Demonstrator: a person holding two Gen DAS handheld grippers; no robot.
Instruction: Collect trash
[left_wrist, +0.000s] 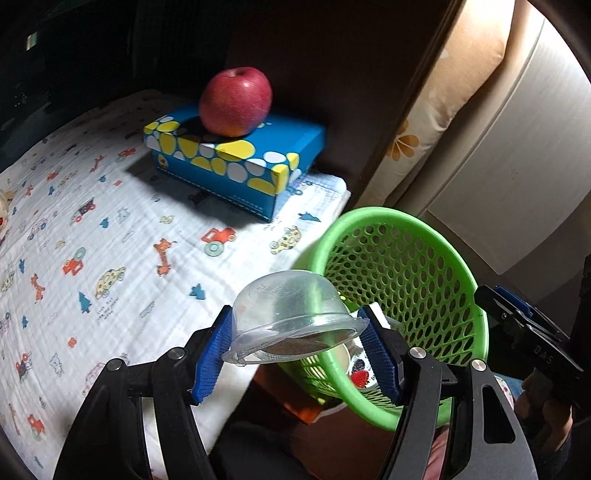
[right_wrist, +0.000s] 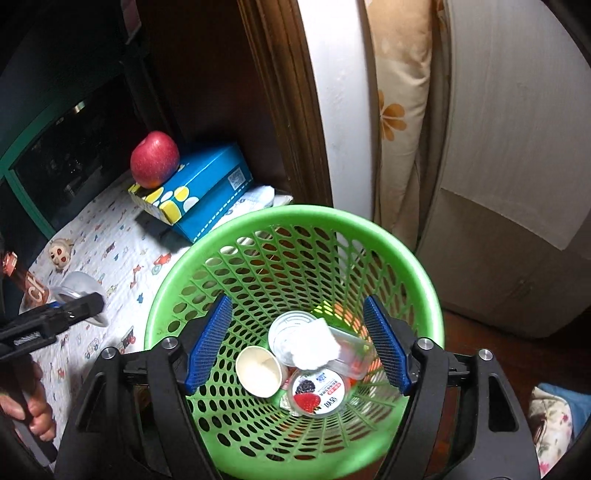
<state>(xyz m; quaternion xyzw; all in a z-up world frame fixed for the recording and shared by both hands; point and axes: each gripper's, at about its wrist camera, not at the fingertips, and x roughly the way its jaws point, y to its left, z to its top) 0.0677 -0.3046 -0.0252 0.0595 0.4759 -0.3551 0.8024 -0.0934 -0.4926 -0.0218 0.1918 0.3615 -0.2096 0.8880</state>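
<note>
My left gripper (left_wrist: 297, 349) is shut on a clear plastic cup (left_wrist: 291, 310), held upside down at the edge of the bed, just left of the green mesh basket (left_wrist: 454, 266). The cup and left gripper also show at far left in the right wrist view (right_wrist: 79, 286). My right gripper (right_wrist: 295, 345) is open, its blue pads (right_wrist: 208, 341) spread over the basket (right_wrist: 291, 216), close above its rim. Inside lie a paper cup (right_wrist: 258, 371), a berry yogurt cup (right_wrist: 317, 393), a white tissue (right_wrist: 314, 345) and a clear lid (right_wrist: 286, 326).
A red apple (left_wrist: 236, 101) sits on a blue and yellow tissue box (left_wrist: 236, 162) on the printed bedsheet (left_wrist: 92, 221). A dark headboard and white door frame (right_wrist: 328, 110) stand behind. A small toy face (right_wrist: 59, 254) and a brown wrapper (right_wrist: 27, 284) lie on the sheet.
</note>
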